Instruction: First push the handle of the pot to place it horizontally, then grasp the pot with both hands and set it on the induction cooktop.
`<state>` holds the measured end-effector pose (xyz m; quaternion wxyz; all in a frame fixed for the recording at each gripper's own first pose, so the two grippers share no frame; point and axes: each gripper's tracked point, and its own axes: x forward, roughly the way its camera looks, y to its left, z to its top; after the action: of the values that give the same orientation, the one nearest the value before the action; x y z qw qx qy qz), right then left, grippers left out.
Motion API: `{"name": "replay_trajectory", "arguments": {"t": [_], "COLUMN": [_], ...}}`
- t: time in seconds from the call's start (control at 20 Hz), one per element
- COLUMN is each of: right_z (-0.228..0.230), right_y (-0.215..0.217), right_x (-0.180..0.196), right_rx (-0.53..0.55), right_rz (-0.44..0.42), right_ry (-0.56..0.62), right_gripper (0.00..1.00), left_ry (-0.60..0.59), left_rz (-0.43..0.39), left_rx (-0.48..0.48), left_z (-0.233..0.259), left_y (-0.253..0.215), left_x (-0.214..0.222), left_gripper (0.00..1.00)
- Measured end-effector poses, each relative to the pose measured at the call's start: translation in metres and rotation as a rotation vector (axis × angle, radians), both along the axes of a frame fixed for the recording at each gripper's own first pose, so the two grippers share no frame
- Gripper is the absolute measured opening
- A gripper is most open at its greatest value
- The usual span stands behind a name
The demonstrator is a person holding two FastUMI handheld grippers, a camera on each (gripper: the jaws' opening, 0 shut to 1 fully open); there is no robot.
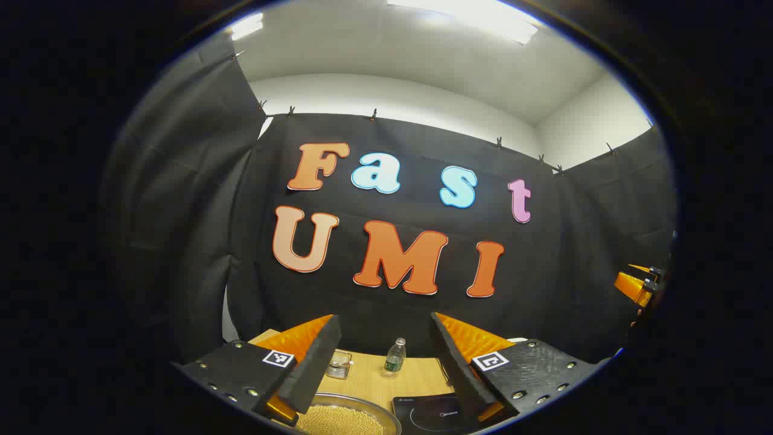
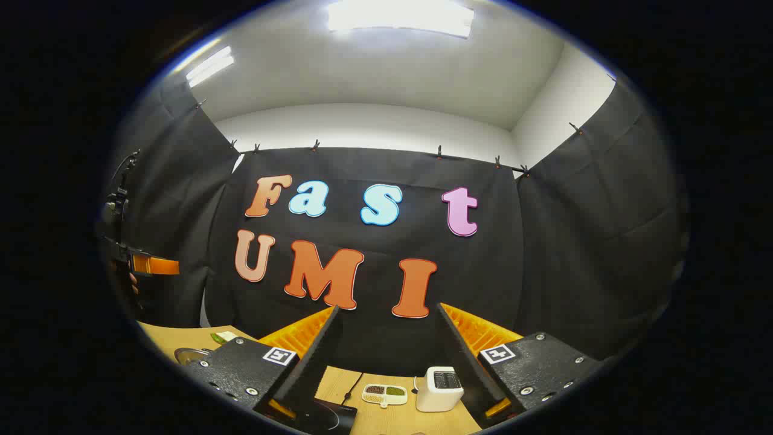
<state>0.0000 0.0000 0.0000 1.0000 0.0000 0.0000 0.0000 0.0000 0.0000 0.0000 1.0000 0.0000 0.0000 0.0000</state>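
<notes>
Both tools are held high with their fingers spread: left tool, right tool. The pot sits low on the tabletop, beside the induction cooktop. I cannot see its handle; better to lower slowly and find it before pushing.

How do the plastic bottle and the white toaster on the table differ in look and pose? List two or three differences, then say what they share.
The plastic bottle is clear, slim and tall with a green label; the white toaster is opaque, boxy and squat. The bottle is closed by a cap, while the toaster has open slots on top. The bottle stands alone near the back edge; the toaster sits beside a small divided dish. Both stand upright on the wooden table.
</notes>
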Motion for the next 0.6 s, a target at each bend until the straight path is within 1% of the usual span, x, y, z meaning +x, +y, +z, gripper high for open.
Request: {"name": "replay_trajectory", "arguments": {"t": [0.1,0.15,0.2,0.25,0.3,0.4,0.45,0.5,0.6], "right_z": [0.001,0.002,0.004,0.006,0.006,0.003,0.003,0.003,0.001], "right_y": [-0.001,-0.002,-0.003,-0.003,-0.003,-0.003,-0.003,-0.003,-0.003], "right_x": [0.002,0.002,0.002,0.001,0.000,-0.001,0.000,0.000,0.001], "right_rx": [-0.003,-0.004,-0.004,-0.002,0.000,0.001,0.000,0.002,0.001], "right_rz": [0.002,-0.003,-0.004,-0.005,-0.002,0.000,0.001,0.002,0.002], "right_ry": [-0.010,-0.015,-0.022,-0.026,-0.028,-0.021,-0.019,-0.019,-0.016], "right_gripper": [0.95,0.97,0.95,0.97,0.95,0.95,0.95,0.95,0.95], "left_ry": [-0.010,-0.018,-0.025,-0.031,-0.034,-0.036,-0.042,-0.053,-0.066], "left_rz": [0.005,0.007,0.005,0.005,0.006,0.007,0.006,0.005,0.004], "left_rx": [0.001,0.000,-0.002,-0.003,-0.006,-0.004,-0.003,-0.001,0.003], "left_z": [0.002,0.004,0.006,0.007,0.007,0.007,0.008,0.010,0.012], "left_y": [0.002,0.004,0.003,0.003,0.003,0.004,0.003,0.003,0.001], "left_x": [-0.001,-0.001,-0.001,-0.001,0.000,-0.001,-0.002,-0.003,-0.003], "left_gripper": [0.88,0.88,0.88,0.88,0.88,0.88,0.91,0.88,0.88]}}
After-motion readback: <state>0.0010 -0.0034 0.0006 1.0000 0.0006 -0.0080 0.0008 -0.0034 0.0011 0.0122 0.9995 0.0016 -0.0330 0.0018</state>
